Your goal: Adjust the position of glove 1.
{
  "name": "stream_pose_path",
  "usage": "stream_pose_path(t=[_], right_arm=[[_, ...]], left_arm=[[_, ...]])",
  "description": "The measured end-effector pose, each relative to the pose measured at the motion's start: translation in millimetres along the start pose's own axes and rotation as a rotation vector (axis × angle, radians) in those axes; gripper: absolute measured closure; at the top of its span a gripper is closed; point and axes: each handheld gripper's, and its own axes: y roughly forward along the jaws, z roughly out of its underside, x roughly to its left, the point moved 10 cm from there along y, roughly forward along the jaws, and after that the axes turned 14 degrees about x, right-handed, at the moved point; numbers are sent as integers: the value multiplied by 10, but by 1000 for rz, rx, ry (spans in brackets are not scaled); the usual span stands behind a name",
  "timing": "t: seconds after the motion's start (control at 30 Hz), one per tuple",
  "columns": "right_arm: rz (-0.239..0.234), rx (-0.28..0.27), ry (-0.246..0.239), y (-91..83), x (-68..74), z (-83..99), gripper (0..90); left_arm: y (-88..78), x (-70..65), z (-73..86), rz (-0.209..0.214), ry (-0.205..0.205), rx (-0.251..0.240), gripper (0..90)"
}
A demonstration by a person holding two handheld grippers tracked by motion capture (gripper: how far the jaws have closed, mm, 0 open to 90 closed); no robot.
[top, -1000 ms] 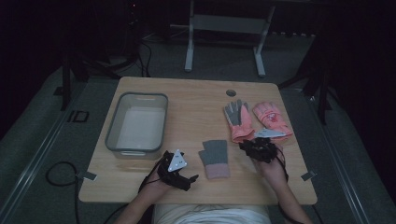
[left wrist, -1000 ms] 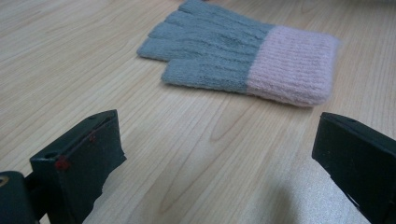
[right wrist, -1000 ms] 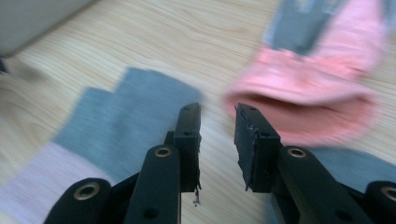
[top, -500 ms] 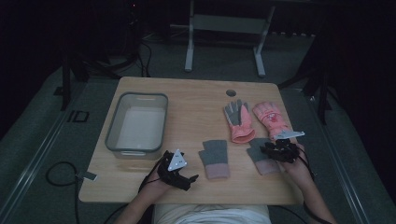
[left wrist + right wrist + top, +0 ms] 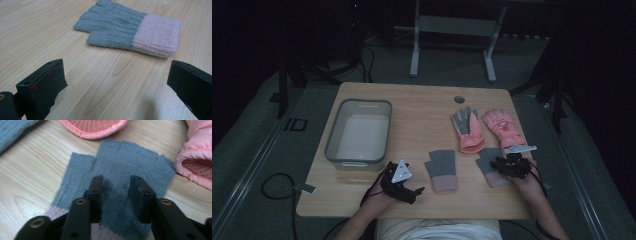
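Grey glove (image 5: 117, 175) lies flat on the table (image 5: 417, 107), directly under the right gripper (image 5: 116, 188), whose narrow jaws have been closing with its knit between them. Left gripper (image 5: 112, 82) gapes wide, short of a 2nd grey glove (image 5: 125, 27).

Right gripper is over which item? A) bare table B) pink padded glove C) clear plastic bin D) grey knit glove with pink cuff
D: the right gripper sits above the grey knit glove, its jaws straddling the grey fabric near the pink cuff.
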Motion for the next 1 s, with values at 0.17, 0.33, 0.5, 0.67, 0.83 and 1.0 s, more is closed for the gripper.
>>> stream_pose_path(t=[0.17, 0.33, 0.5, 0.67, 0.83, 1.0], right_arm=[[21, 5, 1, 3, 4, -5, 715], [82, 4, 30, 3, 33, -16, 837], [78, -20, 110, -178, 148, -32, 858], [58, -58, 182, -402, 320, -22, 858], [53, -90, 217, -599, 488, -74, 859], [33, -123, 260, -721, 611, -131, 859]], left_arm=[[0, 2, -1, 3, -4, -1, 13], [1, 1, 0, 2, -3, 1, 13], [7, 14, 0, -2, -9, 5, 13], [8, 3, -5, -9, -5, 0, 13], [7, 9, 1, -16, 0, 6, 13], [6, 4, 1, -15, 5, 6, 13]])
